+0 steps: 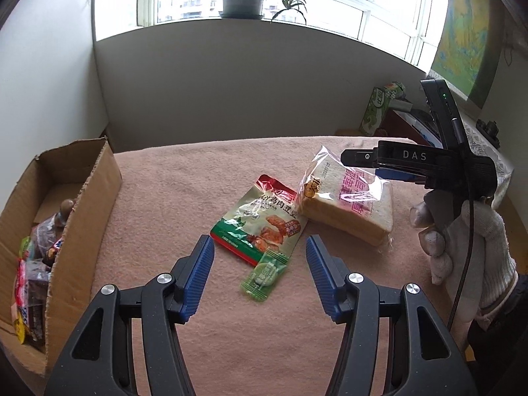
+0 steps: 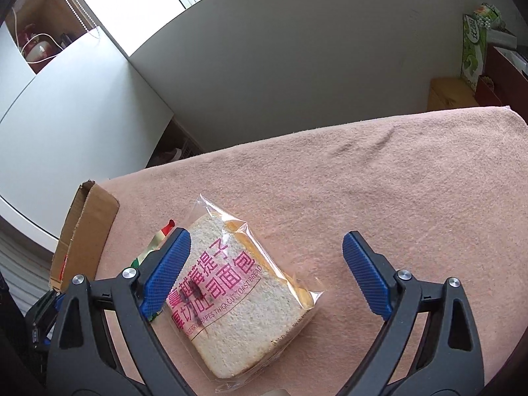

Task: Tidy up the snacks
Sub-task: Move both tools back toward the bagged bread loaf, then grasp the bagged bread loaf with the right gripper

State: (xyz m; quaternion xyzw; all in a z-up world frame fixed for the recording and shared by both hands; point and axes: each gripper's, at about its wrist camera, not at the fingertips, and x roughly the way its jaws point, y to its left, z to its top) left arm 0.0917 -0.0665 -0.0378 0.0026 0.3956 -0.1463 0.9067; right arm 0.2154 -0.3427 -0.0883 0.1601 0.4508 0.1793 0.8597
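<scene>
1. Cardboard box (image 1: 82,198): far left of the left tongs (image 1: 260,257), part filled with snacks.
2. Left tongs: apart, empty, above green sachet (image 1: 262,275) and chicken packet (image 1: 260,221).
3. Toast bread (image 2: 237,293): on the counter (image 2: 379,181), between the spread right tongs (image 2: 265,264); likely next: close, carry boxward.

Both the left gripper (image 1: 260,247) and right gripper (image 2: 266,247) have their blue-padded jaws spread wide, gripping nothing
</scene>
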